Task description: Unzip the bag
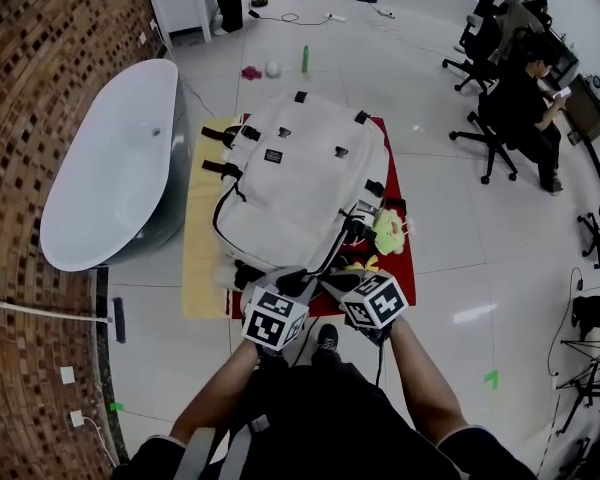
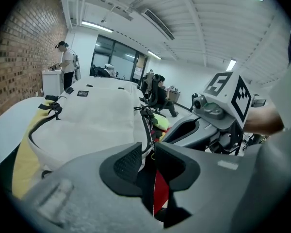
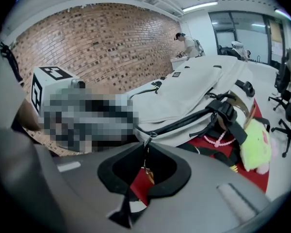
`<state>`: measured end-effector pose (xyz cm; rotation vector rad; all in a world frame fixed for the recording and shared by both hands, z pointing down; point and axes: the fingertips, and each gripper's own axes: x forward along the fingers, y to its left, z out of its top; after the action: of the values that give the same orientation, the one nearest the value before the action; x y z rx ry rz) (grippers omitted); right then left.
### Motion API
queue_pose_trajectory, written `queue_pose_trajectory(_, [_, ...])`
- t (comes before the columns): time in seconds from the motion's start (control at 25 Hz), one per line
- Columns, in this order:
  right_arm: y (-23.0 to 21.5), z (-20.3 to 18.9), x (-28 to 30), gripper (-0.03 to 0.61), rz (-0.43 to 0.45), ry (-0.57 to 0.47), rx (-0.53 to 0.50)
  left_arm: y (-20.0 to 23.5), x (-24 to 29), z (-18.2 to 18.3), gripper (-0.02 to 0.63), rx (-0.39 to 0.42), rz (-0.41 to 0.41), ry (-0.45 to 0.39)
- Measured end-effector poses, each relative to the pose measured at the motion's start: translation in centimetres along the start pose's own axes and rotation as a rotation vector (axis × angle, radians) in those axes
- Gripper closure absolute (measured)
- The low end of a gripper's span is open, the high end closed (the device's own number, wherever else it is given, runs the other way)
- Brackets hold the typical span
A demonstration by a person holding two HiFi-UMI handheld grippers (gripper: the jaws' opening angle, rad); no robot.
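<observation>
While we stand over the floor [image 1: 460, 258], a big white bag [image 1: 300, 183] lies flat on a red mat [image 1: 394, 173], just right of a white bathtub [image 1: 110, 168]. Our left gripper [image 2: 150, 152] is at the bag's near edge, its jaws closed on a fold of white cloth beside the black zipper line. Our right gripper [image 3: 145, 149] sits just to its right, jaws almost together, pinching the zipper pull [image 3: 149, 139]. A yellow-green soft toy [image 1: 388, 230] lies on the mat by the bag's near right corner.
</observation>
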<state>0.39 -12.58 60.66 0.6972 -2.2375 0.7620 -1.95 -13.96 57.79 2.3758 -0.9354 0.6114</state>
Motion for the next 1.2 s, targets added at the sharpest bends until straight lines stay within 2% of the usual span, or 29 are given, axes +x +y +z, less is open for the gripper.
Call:
queue_pose_trajectory(0.16, [0.1, 0.0, 0.1, 0.540, 0.025, -0.021, -0.010, -0.5, -0.4, -0.3, 0.529, -0.029, 0.005, 0.010])
queue_pose_trajectory(0.44, [-0.8, -0.6, 0.3, 0.538, 0.010, -0.031, -0.110, -1.6, 0.6, -1.2, 0.535, -0.117, 0.035, 0.037])
queue_pose_trajectory(0.52, [-0.8, -0.9, 0.0, 0.487, 0.030, -0.017, -0.149, -1.7, 1.1, -1.4, 0.535, -0.135, 0.058, 0.044])
queue_pose_trajectory(0.56, [-0.8, -1.0, -0.2, 0.483, 0.039, -0.016, -0.160, -1.7, 1.3, -1.4, 0.535, -0.145, 0.072, 0.045])
queue_pose_trajectory(0.76, [-2.4, -1.2, -2.0, 0.474, 0.051, -0.036, -0.167, -1.6, 2.6, -2.0, 0.534, -0.188, 0.154, 0.067])
queue_pose_trajectory(0.92, [-3.6, -1.1, -3.1, 0.486, 0.055, -0.054, -0.179, -1.2, 4.1, -2.7, 0.474, -0.222, 0.245, 0.086])
queue_pose_trajectory(1.2, [-5.2, 0.0, -4.0, 0.516, 0.058, -0.081, -0.247, 0.5, 6.1, -3.6, 0.485, -0.268, 0.442, 0.084])
